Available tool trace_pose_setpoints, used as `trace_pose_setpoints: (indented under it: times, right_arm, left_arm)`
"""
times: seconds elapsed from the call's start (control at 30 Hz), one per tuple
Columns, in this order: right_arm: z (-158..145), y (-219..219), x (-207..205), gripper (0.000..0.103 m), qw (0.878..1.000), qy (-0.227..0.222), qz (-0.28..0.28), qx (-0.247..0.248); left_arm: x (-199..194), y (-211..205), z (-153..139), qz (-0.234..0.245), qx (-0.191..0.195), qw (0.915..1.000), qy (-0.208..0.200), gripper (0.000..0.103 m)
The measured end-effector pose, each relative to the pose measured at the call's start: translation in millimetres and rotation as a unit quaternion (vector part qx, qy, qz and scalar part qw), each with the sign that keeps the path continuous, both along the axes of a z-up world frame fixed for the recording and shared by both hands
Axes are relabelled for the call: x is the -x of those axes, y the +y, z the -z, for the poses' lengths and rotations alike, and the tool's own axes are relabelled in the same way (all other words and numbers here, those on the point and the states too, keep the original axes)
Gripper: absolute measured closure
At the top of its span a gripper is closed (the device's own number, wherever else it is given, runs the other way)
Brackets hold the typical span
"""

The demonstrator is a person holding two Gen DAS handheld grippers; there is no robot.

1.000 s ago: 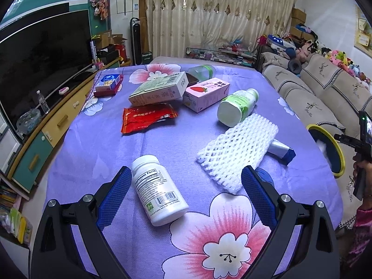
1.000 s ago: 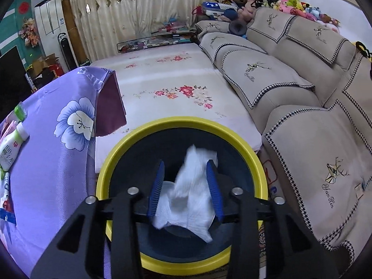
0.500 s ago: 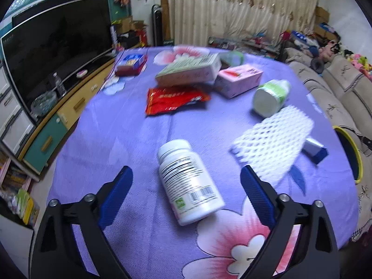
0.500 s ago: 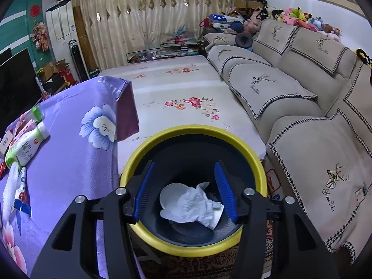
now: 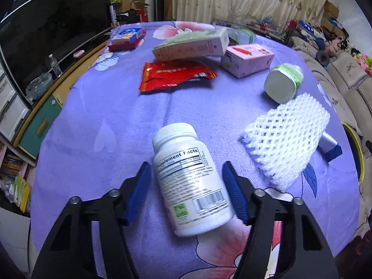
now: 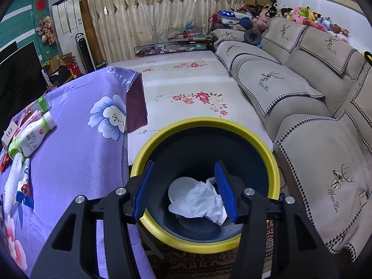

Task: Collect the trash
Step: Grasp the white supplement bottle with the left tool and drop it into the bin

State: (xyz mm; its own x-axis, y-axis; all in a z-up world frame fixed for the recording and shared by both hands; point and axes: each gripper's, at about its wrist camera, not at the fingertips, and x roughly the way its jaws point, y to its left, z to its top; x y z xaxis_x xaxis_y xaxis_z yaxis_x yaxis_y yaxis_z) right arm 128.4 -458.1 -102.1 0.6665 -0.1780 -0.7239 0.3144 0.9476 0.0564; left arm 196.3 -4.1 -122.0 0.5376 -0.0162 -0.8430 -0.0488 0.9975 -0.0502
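**Trash collection: stock in hand, early stage**

Done, judged from the bin:
- Bin [image 6: 275, 162], yellow-rimmed, dark inside, directly below and ahead of the right tongs [image 6: 188, 189]. Holds a crumpled white tissue [image 6: 200, 203] and a pale round lid or disc [image 6: 180, 187].
- Right tongs: spread wide, empty, hanging over the bin mouth.

In hand:
- Left tongs [image 5: 187, 189]: spread moderately, one blue pad on each side of a white supplement bottle [image 5: 189, 183] lying on its side on the bench [image 5: 97, 125], cap pointing away. Contact not certain; the bottle looks bracketed, not yet clamped.

Left on the bench, left to right ahead of the left tongs:
- Blue-and-red flat pack [image 5: 126, 38], far left.
- Red foil packet [image 5: 174, 75].
- Long green-and-pink carton [image 5: 193, 44].
- Pink carton [image 5: 247, 60].
- Green-and-white drink bottle [image 5: 283, 83].
- White foam net sleeve [image 5: 288, 144], near right.
- Blue-and-white tube end [image 5: 330, 146], partly under the sleeve.

Hard to make out:
- Pale green bottle [image 5: 241, 34] behind the long carton, mostly hidden.
- Supplement bottle's lower label blurred.
- Bin floor beneath the tissue unseen; further contents unknown.
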Motion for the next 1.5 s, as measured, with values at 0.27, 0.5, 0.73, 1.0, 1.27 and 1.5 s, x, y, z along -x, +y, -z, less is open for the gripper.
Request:
trace_pose_setpoints:
  times: [0.27,0.5,0.73,1.0,1.27,1.5]
  right_arm:
    - [1,-2,2,0.052,1.000,0.004,-0.003,-0.005]
    - [0,3,5,0.052,1.000,0.003,-0.009,-0.005]
    - [0,5,7,0.052,1.000,0.002,-0.013,-0.007]
    - [-4,4,14,0.052,1.000,-0.008,-0.013,-0.011]
    - [-18,-9,33,0.052,1.000,-0.028,-0.002,-0.011]
    - [-23,-36,59,0.052,0.999,-0.039,0.033,-0.009]
  left_arm:
    - [2,-2,2,0.019,-0.017,0.9997,-0.004,0.050]
    - [18,-5,-14,0.037,-0.020,0.9987,-0.030,0.055]
    - [33,-14,-42,0.060,-0.017,0.9958,-0.067,0.055]
    - [43,-46,-77,0.112,-0.002,0.9879,-0.107,0.055]
    - [23,-118,-102,0.210,0.026,0.9689,-0.128,0.055]
    - [-3,-216,-108,0.315,0.048,0.9399,-0.122,0.055]
